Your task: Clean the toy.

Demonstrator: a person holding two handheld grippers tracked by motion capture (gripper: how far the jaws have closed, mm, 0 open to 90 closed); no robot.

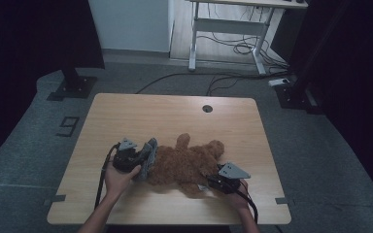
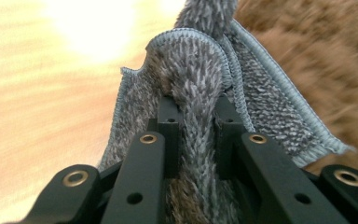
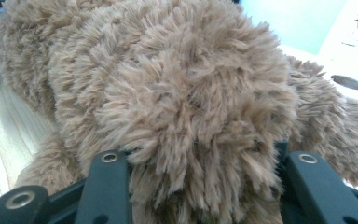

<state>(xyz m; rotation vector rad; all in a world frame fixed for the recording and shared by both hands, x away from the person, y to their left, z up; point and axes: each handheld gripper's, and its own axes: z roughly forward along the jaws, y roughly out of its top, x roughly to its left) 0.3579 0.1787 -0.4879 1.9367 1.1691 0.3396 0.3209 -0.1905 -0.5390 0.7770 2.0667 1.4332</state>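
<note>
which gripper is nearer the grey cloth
Left. The left gripper is shut on the grey cloth; the right gripper grips the teddy bear at its far end.

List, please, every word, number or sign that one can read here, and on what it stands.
"9": marked on the grey floor, left of the table.
No readable text on the plush bear or the grey cloth.

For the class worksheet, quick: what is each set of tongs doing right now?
Left tongs: closed on the grey cloth.
Right tongs: closed around part of the brown teddy bear.
</note>
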